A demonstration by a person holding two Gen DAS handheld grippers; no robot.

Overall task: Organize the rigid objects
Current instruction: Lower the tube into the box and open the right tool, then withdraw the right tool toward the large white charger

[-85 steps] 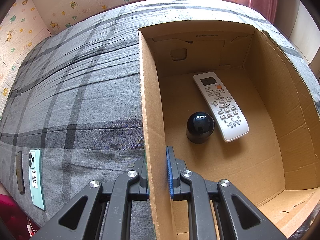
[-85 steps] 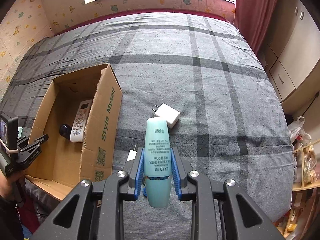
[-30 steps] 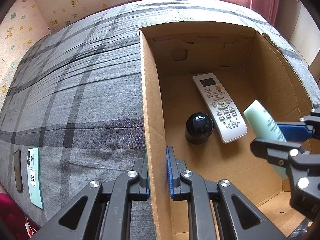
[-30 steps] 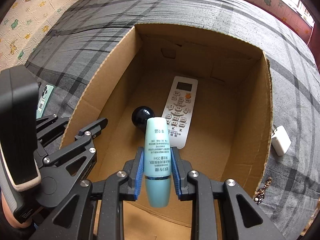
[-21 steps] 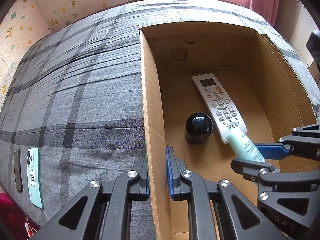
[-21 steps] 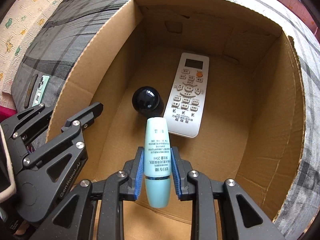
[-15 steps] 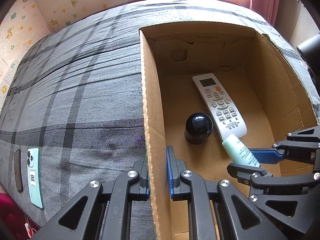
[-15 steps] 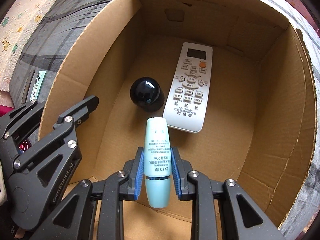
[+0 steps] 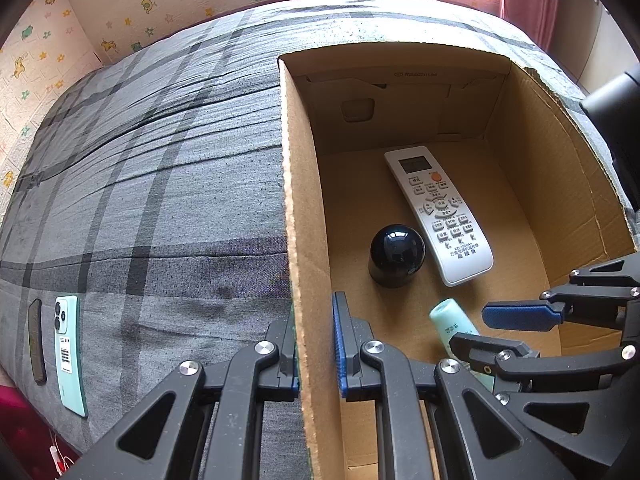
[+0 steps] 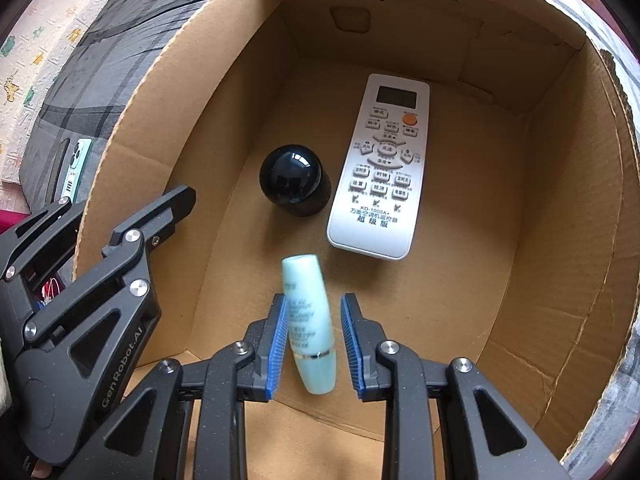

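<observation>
Over at the far left, near the edge of the grey checked bedcover (image 9: 160,184), a mint-green phone (image 9: 69,354) lies flat with a thin dark strip (image 9: 36,340) just beside it on its outer side. Moving right, the left gripper (image 9: 316,344) is clamped tight on the left wall of the open cardboard box (image 9: 298,200), one blue pad on the outside of the wall and one on the inside, with the cardboard pinched between them.

Inside the box, on its floor, a glossy black dome-shaped object (image 10: 294,184) sits close to the left wall. Just beside it to the right lies a white remote control (image 10: 380,164), face up, its display end toward the far wall and its orange button showing; the two are near each other, though I cannot tell whether they touch.

Nearer to me, the pale green tube (image 10: 310,328) stands tilted between the blue pads of the right gripper (image 10: 314,344), which reaches steeply down into the box. Its jaws have just been opening: there is a clear gap between the right pad and the tube, while the tube leans close against the left pad, so it is no longer squeezed. The tube's capped end points toward the remote's near end, a little short of it.
</observation>
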